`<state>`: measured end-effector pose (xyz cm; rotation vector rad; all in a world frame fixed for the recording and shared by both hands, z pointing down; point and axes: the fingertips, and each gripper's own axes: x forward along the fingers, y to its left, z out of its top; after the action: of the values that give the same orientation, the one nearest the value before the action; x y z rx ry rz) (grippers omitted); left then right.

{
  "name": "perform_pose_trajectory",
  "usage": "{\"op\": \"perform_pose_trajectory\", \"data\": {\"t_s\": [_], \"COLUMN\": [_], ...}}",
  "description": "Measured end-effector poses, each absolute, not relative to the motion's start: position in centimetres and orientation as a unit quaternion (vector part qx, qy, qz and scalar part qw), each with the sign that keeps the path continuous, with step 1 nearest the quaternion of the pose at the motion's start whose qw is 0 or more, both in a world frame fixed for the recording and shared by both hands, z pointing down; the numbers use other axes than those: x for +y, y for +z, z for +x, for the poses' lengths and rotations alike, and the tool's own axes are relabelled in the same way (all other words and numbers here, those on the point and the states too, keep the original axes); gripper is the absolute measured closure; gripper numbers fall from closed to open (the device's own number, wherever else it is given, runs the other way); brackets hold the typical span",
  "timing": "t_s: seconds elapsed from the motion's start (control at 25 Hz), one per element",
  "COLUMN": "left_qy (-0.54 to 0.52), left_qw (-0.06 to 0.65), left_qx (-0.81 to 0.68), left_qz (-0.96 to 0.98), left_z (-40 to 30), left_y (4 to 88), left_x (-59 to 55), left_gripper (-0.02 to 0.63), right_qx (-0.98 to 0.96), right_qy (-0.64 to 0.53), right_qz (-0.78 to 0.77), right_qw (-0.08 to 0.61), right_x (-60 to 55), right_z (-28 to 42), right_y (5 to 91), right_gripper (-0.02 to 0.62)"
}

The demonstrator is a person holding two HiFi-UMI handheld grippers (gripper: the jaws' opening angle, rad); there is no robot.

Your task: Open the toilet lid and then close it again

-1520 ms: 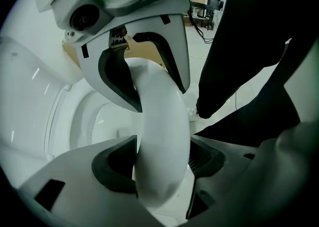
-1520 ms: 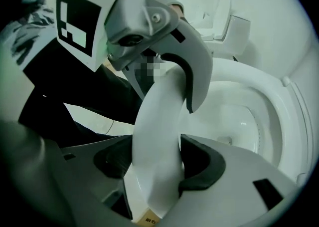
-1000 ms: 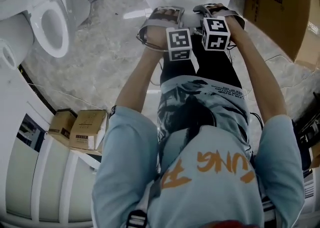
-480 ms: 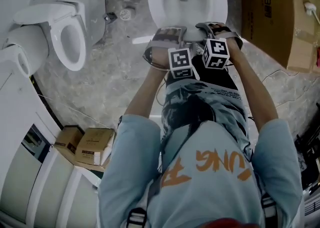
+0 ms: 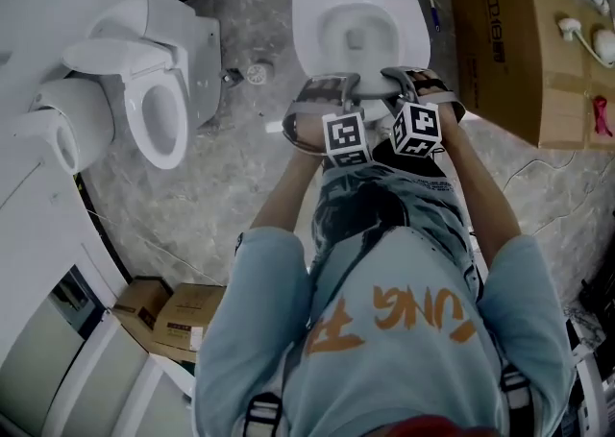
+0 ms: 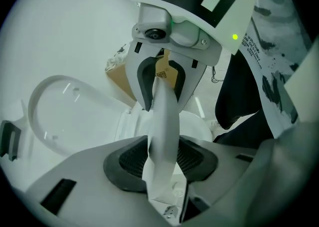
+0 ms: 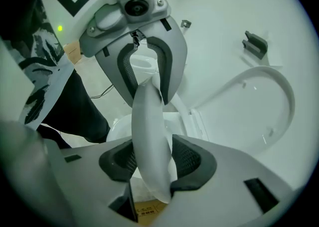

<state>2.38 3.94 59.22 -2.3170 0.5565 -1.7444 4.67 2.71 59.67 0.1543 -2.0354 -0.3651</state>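
Observation:
The white toilet [image 5: 317, 32] stands at the top centre of the head view, and its bowl shows inside the oval opening. Both grippers sit side by side at its front edge. My left gripper [image 5: 333, 87] and right gripper [image 5: 397, 80] each have a thin white rim, which I take for the lid's edge, between their jaws. In the left gripper view the rim [image 6: 164, 116] runs up between the dark pads of that gripper [image 6: 160, 158]. In the right gripper view the rim [image 7: 147, 116] crosses that gripper [image 7: 152, 158] the same way. Both pairs of jaws are closing, and the pads touch the rim.
A second toilet [image 5: 159, 109] with its seat showing stands to the left. A large cardboard box [image 5: 500, 41] flanks the toilet on the right. Two small boxes [image 5: 178, 315] lie at lower left beside white panels. A floor drain [image 5: 258, 70] sits between the toilets.
The head view has pulled up and back, so the whole bowl and the second toilet now show. Both grippers have stayed together at the toilet's front rim.

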Motion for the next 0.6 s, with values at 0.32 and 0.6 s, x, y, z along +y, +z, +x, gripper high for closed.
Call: {"op": "perform_pose_trajectory", "data": {"t_s": [0.32,0.6], "left_qy": [-0.561,-0.539], "left_qw": [0.146,0.181], "left_qx": [0.233,0.256], "left_qz": [-0.781,-0.782], "left_z": [2.0,1.2], "left_y": [53.7,49.8], "left_x": [-1.3,-6.3], "left_gripper": [0.442,0.451], "right_qx": [-0.842,-0.833], "right_qy": [-0.187,-0.187], "right_qz": [0.149,0.227], "right_qw": [0.484,0.469], "right_x": [-2.6,-8.0], "right_z": [4.5,3.9], "right_y": [53.9,49.8], "right_gripper": [0.445,0.465]}}
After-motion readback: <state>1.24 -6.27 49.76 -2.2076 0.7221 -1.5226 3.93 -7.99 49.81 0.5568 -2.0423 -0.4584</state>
